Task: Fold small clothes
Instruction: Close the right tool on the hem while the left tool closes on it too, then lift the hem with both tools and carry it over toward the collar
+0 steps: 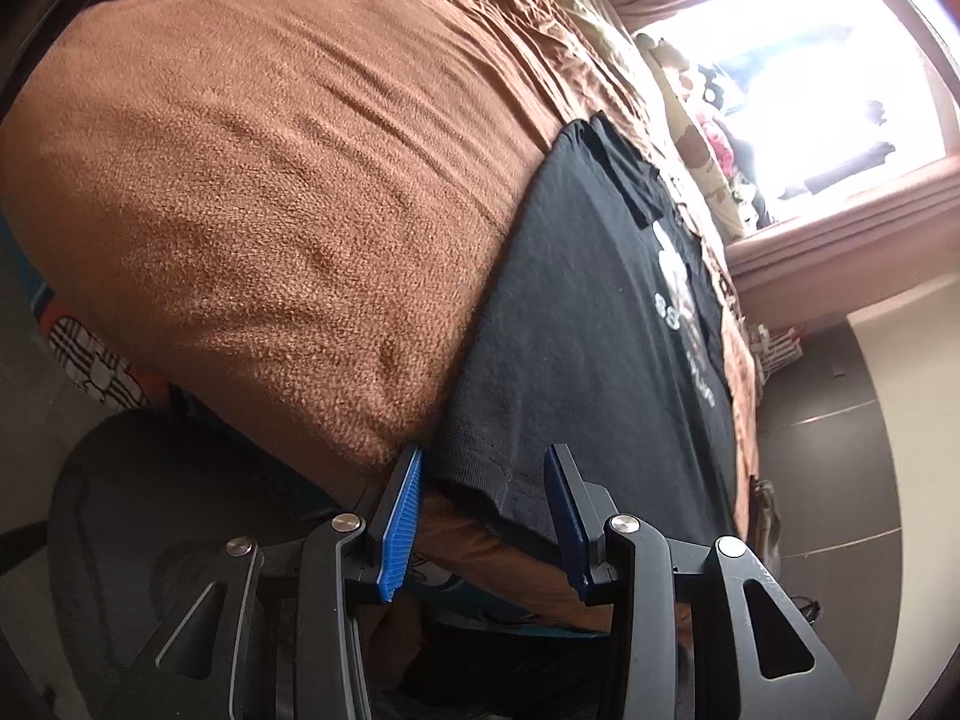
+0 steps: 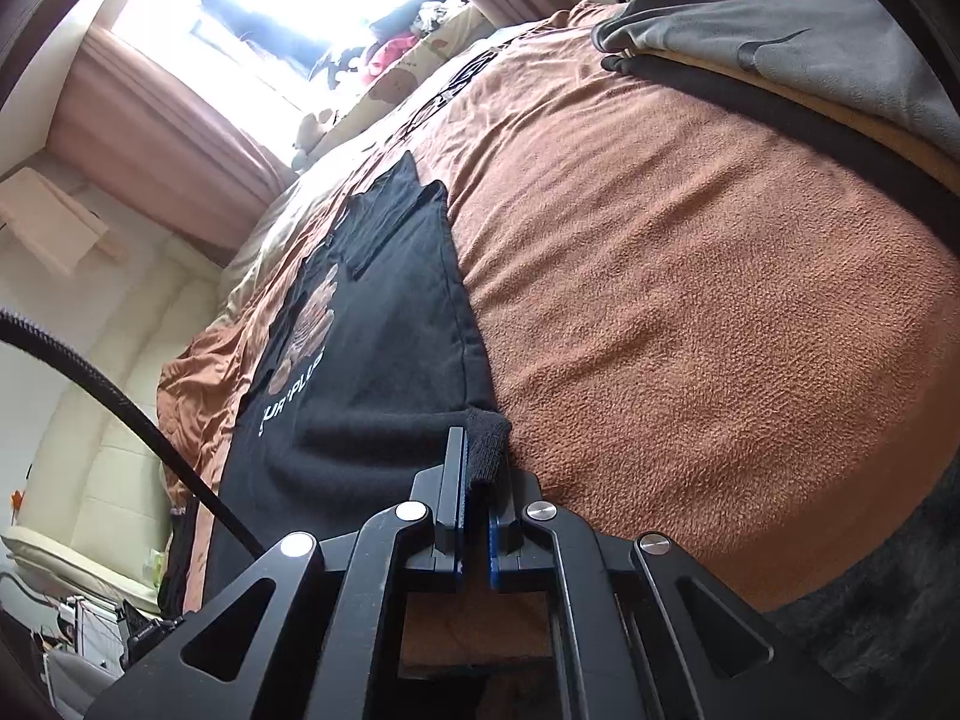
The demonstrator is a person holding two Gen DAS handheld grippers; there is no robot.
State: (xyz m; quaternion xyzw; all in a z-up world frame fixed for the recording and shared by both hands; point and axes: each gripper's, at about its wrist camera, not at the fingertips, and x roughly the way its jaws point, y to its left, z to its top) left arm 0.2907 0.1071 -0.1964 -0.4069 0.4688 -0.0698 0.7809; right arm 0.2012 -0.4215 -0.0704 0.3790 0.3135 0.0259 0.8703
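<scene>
A black T-shirt with a pale printed figure lies flat on a brown fleece blanket, one side and its sleeve folded over the front. My left gripper is open, its blue pads either side of the shirt's near hem corner without pinching it. In the right wrist view the same black T-shirt stretches away from me. My right gripper is shut on the shirt's near corner, a bunch of black cloth sticking up between the pads.
The blanket covers a bed; grey and black clothes lie piled at its far side. A bright window with pink curtains and soft toys stands behind. A black cable runs at the left. A dark chair is beside the bed.
</scene>
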